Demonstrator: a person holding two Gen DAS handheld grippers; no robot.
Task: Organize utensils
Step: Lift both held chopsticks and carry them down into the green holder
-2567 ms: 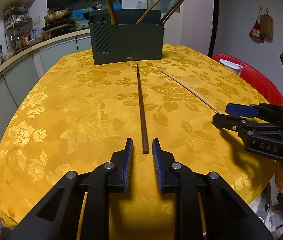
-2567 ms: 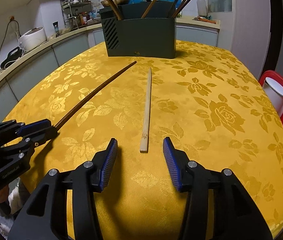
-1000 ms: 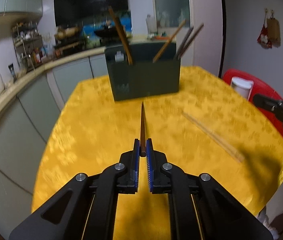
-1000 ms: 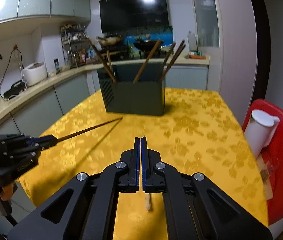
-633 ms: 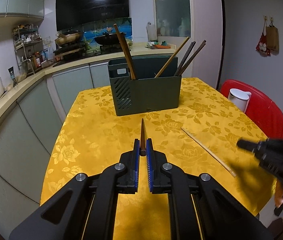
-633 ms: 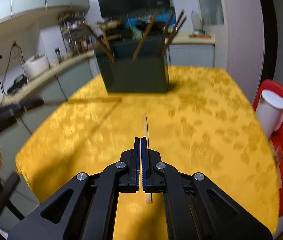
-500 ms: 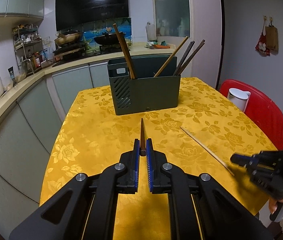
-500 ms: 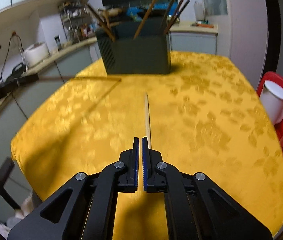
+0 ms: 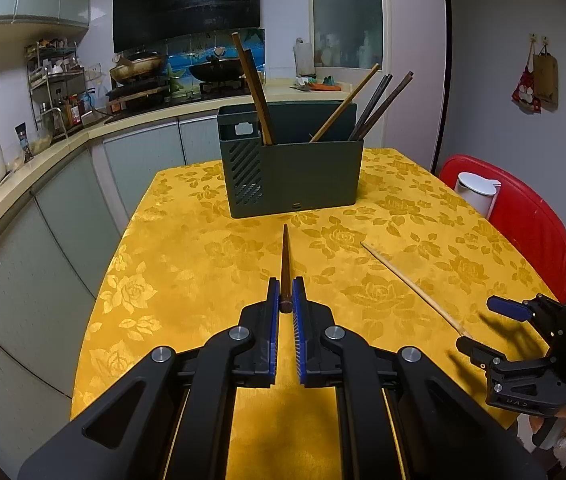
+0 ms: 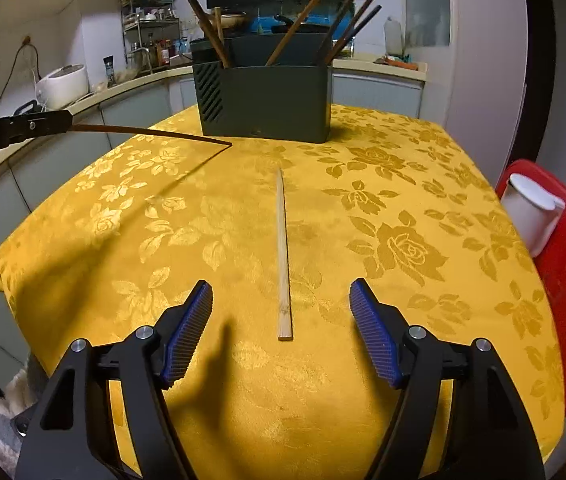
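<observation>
Left wrist view: the left gripper (image 9: 286,304) sits at lower centre, clenched on the butt of a dark chopstick (image 9: 285,268) that runs up the frame, clear of the cloth (image 9: 187,264), toward the holder (image 9: 295,176) at upper centre. The holder already has several chopsticks leaning in it. A pale chopstick (image 9: 413,282) lies flat on the cloth at right of centre, its near end just in front of the right gripper (image 9: 483,328) at the lower right edge.

Right wrist view: the right gripper (image 10: 281,320) fills the bottom, its jaws opening, pads well clear on either side of the pale chopstick (image 10: 283,248), whose butt lies between them on the cloth (image 10: 403,208). Nothing is pinched. At upper left the left gripper (image 10: 63,122) holds the dark chopstick (image 10: 151,133) out over the table, tip toward the holder (image 10: 267,100) at top centre.

Handling, as I judge it: both sticks are light, stiff and thin, and smooth enough to roll or swivel in the pads. The pale one lies flush on soft cloth, so a pinch square across the thick butt end, pads low to the cloth, looks best. Held by one end, a stick may droop or pivot, so a firm grip matters before it is tipped into the holder.
</observation>
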